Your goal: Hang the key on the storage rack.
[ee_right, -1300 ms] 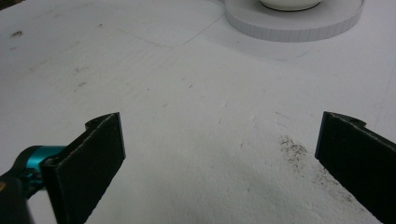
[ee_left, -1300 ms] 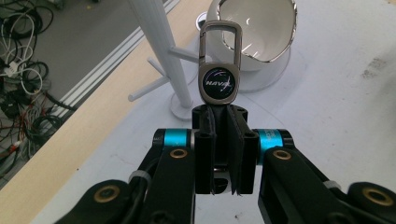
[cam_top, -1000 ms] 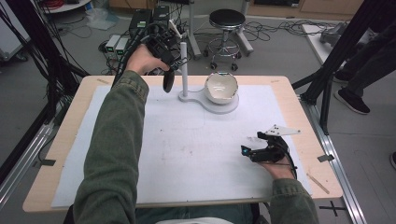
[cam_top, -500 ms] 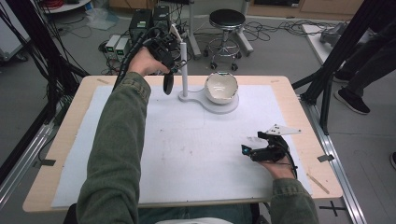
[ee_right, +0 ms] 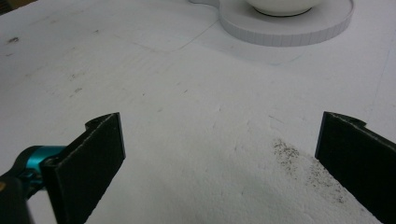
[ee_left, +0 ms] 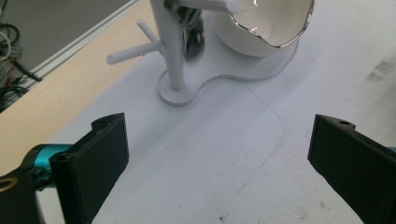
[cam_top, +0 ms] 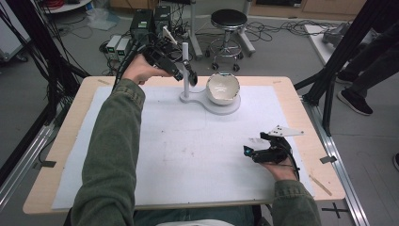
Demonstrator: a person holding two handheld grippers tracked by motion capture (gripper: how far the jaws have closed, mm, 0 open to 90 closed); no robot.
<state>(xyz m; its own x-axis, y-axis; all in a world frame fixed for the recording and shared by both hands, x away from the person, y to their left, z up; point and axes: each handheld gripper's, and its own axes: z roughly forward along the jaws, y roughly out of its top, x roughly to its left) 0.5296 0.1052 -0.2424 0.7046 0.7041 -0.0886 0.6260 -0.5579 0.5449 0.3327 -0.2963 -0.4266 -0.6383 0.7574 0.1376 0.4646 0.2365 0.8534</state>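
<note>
Jaws of both grippers stand wide apart, holding nothing. Beside the left gripper (cam_top: 181, 75), a spoon (ee_left: 194, 42) hangs on the white stand (ee_left: 170, 56) by the bowl (cam_top: 223, 88), so hanging looks done. Right gripper (cam_top: 259, 151) rests idle on the table (cam_top: 70, 122).

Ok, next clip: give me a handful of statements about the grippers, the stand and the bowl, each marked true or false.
1. The left gripper has its jaws wide apart. True.
2. The white bowl lies upside down on the mat. False: it sits open side up on the white stand's base.
3. The right gripper grips the bowl. False: it rests open near the mat's right edge, holding nothing.
4. A spoon hangs beside the stand's post. True.
</note>
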